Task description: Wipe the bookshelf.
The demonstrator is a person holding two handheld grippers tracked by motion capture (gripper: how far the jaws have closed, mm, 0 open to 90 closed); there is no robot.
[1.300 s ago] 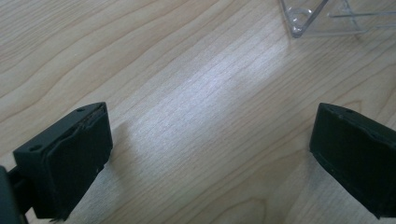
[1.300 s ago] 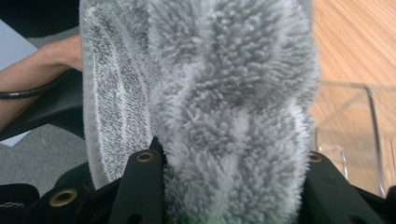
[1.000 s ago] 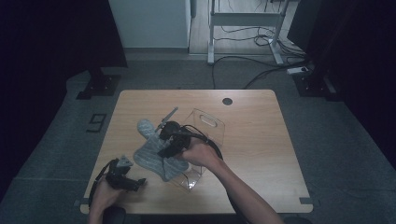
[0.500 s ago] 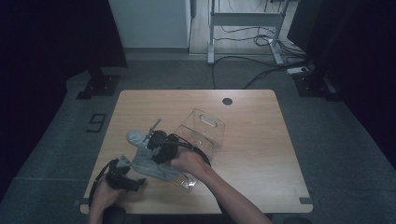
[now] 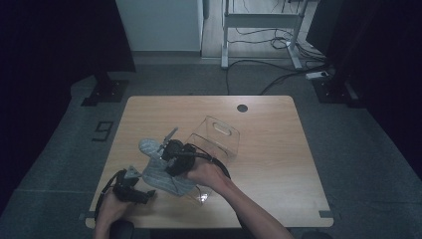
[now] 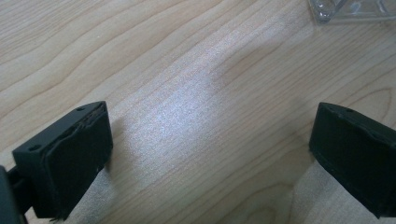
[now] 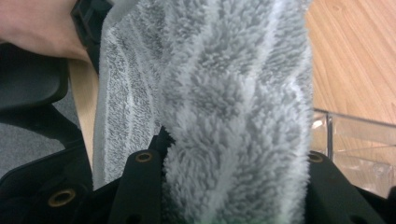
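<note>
At the left of the high view, the left gripper (image 5: 144, 195) rests low on the bench (image 5: 278, 149) near its front edge. Its jaws stand wide apart with nothing between them; the left gripper view shows bare wood grain in the gap, with pale cloth edges at the bottom corners. Just to its right lies the grey fluffy towel (image 5: 161, 172), spread in a rumpled strip from beside the left gripper up toward the middle of the bench. The right gripper (image 5: 169, 152) is clamped on that towel: in the right gripper view the thick pile (image 7: 233, 107) bulges up between the two black jaws. To the right again stands the clear plastic box (image 5: 219, 137), its near edge touching or overlapped by the towel; I cannot tell which.

The step in hand looks like handling the towel, perhaps folding it or moving it at the box. To do this well, the right gripper should keep a firm bite deep in the pile, and the left should close on the towel's near edge so the cloth stays taut. Lifting should clear the box's rim, lest the light box tip or slide.
</note>
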